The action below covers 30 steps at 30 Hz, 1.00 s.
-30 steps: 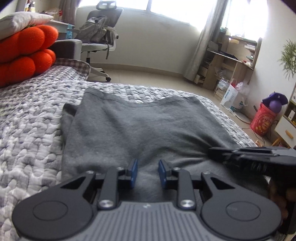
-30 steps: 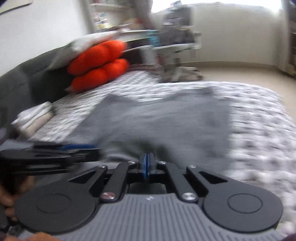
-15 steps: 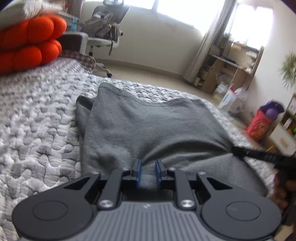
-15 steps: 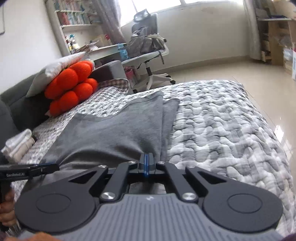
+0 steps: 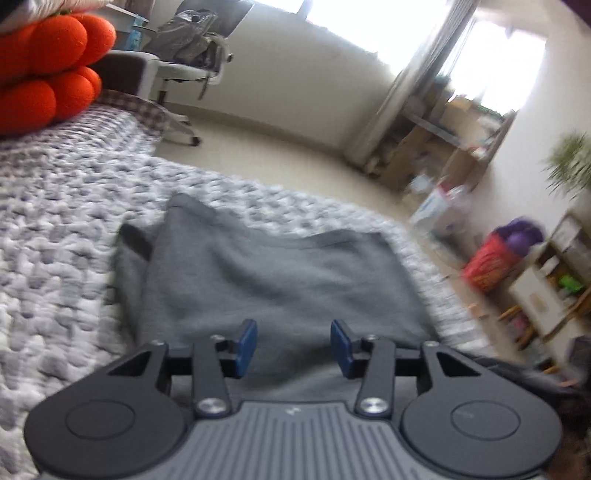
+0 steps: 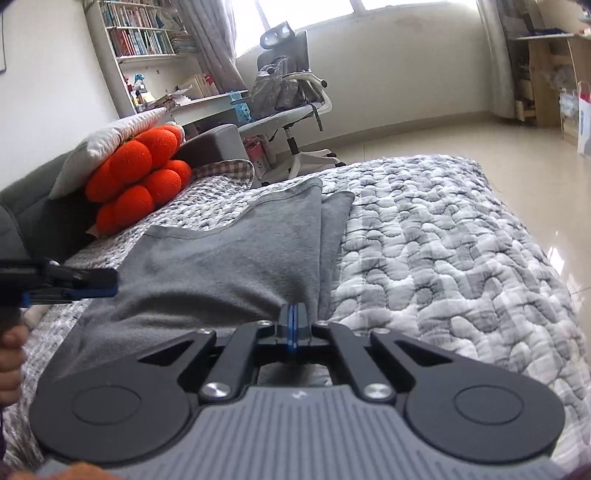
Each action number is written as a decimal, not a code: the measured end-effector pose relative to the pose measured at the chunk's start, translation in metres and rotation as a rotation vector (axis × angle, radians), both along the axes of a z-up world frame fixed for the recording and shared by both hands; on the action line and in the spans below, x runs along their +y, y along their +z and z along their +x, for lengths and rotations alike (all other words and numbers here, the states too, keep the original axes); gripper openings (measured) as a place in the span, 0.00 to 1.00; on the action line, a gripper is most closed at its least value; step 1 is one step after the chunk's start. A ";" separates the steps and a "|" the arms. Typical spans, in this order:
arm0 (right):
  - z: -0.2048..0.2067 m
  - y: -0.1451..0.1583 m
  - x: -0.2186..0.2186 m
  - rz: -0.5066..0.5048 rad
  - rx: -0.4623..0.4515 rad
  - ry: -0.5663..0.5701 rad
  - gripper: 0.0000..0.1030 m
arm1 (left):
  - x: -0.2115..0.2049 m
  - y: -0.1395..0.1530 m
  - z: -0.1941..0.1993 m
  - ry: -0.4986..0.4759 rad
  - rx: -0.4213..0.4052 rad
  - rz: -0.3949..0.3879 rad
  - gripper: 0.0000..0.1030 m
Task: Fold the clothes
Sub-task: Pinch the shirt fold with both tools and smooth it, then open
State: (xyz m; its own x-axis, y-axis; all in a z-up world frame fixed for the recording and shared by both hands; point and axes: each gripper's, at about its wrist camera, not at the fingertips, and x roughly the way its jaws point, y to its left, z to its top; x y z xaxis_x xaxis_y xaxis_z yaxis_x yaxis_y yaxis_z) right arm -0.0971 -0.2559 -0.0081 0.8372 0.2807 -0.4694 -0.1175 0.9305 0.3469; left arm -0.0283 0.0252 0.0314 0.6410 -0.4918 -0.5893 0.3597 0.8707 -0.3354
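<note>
L wrist view (blurred):
- L gripper (image 5: 293,345): blue pads apart, jaws opening; grey cloth lies under and past the gap, nothing pressed btw pads.
- Cloth (image 5: 273,280): grey garment, folded, flat on quilt; darker tab sticks out at its far-left corner.
- Quilt (image 5: 62,206): grey/white, puckered, covers bed.
- Cushion (image 5: 48,70): orange, lobed, top left on bed.
- Chair (image 5: 192,55): office type, grey bag on seat, on floor beyond bed.
- Bucket (image 5: 487,266): red, purple thing on top, on floor at right.
- Desk/shelves at right under window, too blurred for detail.

R wrist view (sharp):
- R gripper (image 6: 292,326): pads pressed together, pinching near edge of cloth (image 6: 229,266); fabric rises in a ridge to the tips.
- Cloth: spread away from tips toward cushion (image 6: 140,177); a second layer shows along its right edge.
- L gripper (image 6: 70,286): seen side-on at left edge, tip just beside cloth's left edge; contact unclear. Hand (image 6: 11,354) on its grip below.
- Pillow (image 6: 107,144): white, leans on cushion.
- Chair (image 6: 291,99) behind bed; bookshelf (image 6: 140,33) on wall, top left.
- Quilt (image 6: 443,258): bare to the right of cloth.
</note>
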 end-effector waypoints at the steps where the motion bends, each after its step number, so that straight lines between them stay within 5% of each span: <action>1: -0.002 0.000 -0.001 0.000 -0.001 0.000 0.00 | -0.001 -0.005 0.000 0.009 0.006 0.033 0.44; 5: -0.004 0.000 0.000 -0.011 -0.008 -0.001 0.00 | 0.018 -0.011 -0.007 0.032 -0.008 0.049 0.41; 11: -0.004 0.000 -0.004 0.011 -0.007 0.000 0.00 | 0.052 -0.019 -0.006 0.087 0.027 -0.038 0.16; 26: -0.016 0.001 -0.004 -0.008 -0.054 -0.037 0.00 | 0.053 -0.019 -0.024 0.114 -0.042 -0.012 0.10; 28: -0.018 0.002 -0.003 -0.014 -0.071 -0.040 0.04 | 0.056 -0.017 -0.031 0.117 -0.043 -0.024 0.14; 30: -0.023 0.004 -0.001 -0.031 -0.086 -0.072 0.28 | 0.062 -0.016 -0.039 0.118 -0.039 -0.048 0.28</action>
